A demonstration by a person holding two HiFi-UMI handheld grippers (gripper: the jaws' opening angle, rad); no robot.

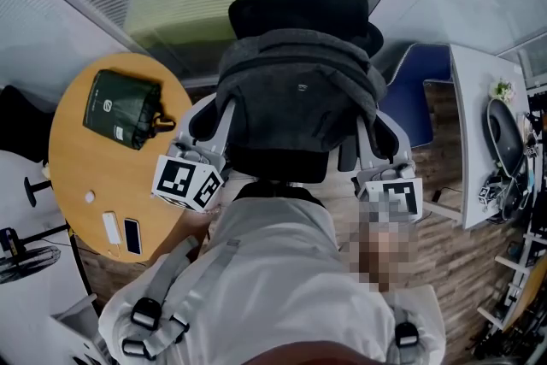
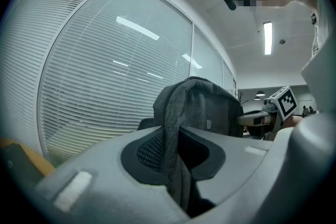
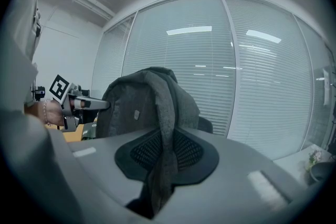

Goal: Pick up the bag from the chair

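Observation:
A grey backpack [image 1: 299, 98] hangs upright between my two grippers, just in front of the black chair [image 1: 303, 0]. Whether its bottom still rests on the seat is hidden. My left gripper [image 1: 208, 145] is shut on the bag's left shoulder strap [image 2: 176, 160], which runs down between the jaws of that gripper [image 2: 174, 140]. My right gripper [image 1: 366, 151] is shut on the other grey strap [image 3: 164, 162], pinched between the jaws of the right gripper [image 3: 165, 148]. Each gripper view shows the bag's body [image 2: 205, 107] [image 3: 139, 105] and the opposite gripper beyond it.
A round wooden table [image 1: 77, 175] at the left carries a dark green pouch [image 1: 124, 107], a phone [image 1: 132, 236] and a small white item [image 1: 111, 227]. A blue chair [image 1: 419, 85] and a white desk [image 1: 474, 141] stand at the right. Window blinds [image 2: 94, 76] run behind the chair.

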